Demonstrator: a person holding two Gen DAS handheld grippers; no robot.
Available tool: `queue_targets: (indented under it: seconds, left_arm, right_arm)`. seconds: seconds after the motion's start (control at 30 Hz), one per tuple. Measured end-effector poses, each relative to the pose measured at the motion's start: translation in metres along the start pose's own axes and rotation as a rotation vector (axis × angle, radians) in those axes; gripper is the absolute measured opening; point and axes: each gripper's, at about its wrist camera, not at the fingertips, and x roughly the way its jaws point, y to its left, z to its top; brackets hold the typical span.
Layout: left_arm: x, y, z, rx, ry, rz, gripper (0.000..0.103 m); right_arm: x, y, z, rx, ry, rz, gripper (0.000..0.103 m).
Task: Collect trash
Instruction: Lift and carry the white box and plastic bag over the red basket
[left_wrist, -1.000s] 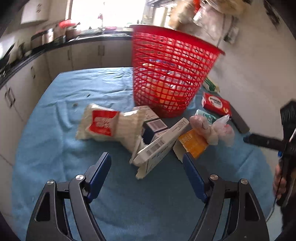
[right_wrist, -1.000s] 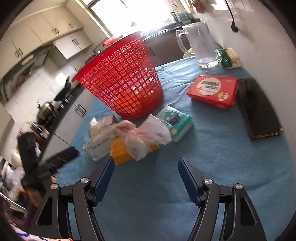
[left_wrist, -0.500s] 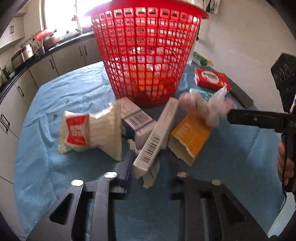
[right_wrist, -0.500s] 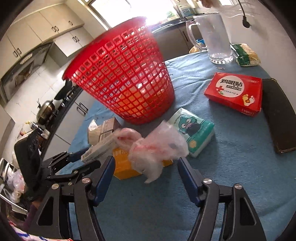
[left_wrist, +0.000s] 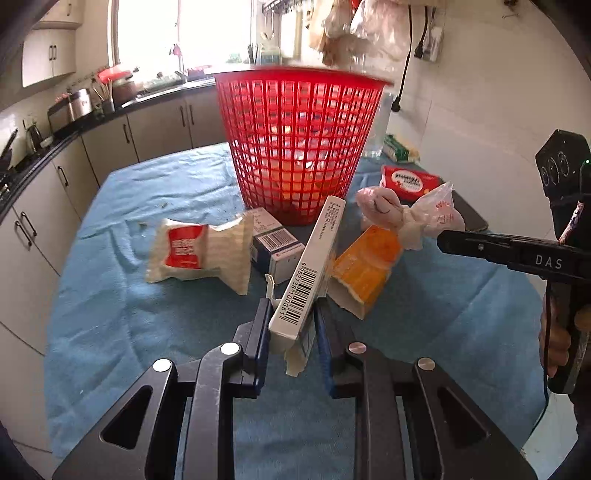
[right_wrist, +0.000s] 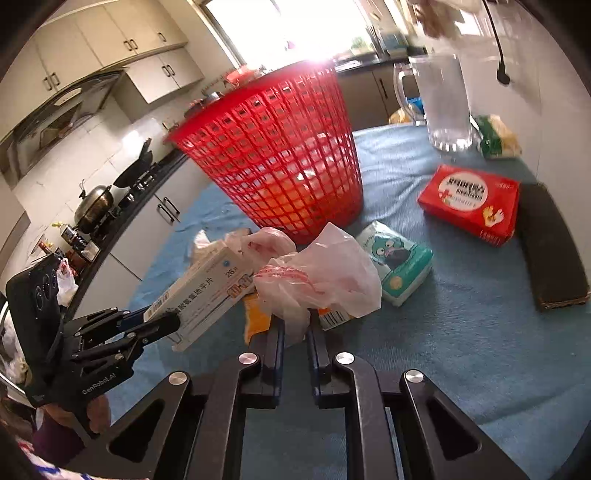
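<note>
A red mesh basket (left_wrist: 299, 147) stands on the blue cloth; it also shows in the right wrist view (right_wrist: 273, 158). My left gripper (left_wrist: 291, 325) is shut on a long white medicine box (left_wrist: 310, 273), also seen in the right wrist view (right_wrist: 203, 295), lifted at a tilt. My right gripper (right_wrist: 295, 332) is shut on a crumpled pink-white plastic bag (right_wrist: 321, 277), which also shows in the left wrist view (left_wrist: 410, 214). An orange box (left_wrist: 365, 269), a blue-white box (left_wrist: 275, 245) and a white-red wrapper (left_wrist: 195, 247) lie in front of the basket.
A red flat pack (right_wrist: 469, 199), a green tissue pack (right_wrist: 399, 258), a dark wallet-like slab (right_wrist: 550, 243), a clear jug (right_wrist: 443, 103) and a green-yellow packet (right_wrist: 498, 136) sit right of the basket. Kitchen counters (left_wrist: 55, 140) run along the left.
Both grippers moved in and closed: the left on the long white box, the right on the plastic bag. The box and the bag are now raised off the pile.
</note>
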Motion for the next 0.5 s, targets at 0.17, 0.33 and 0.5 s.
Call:
queue_targets:
  seconds: [0.17,0.33,0.5]
  left_arm:
    - [-0.033,-0.009,-0.005,0.007,-0.053,0.036,0.022]
    - [-0.061,-0.016,-0.013,0.007,-0.104,0.060,0.022]
    - [-0.082,-0.019,-0.021,-0.008,-0.128,0.064,0.022]
  right_arm:
    - [-0.021,0.013,-0.008,-0.049,-0.029,-0.013,0.011]
    - [-0.039,0.023,-0.018,-0.085,-0.049,-0.026,0.011]
    - [-0.060,0.031,-0.032,-0.132,-0.072,-0.049,0.011]
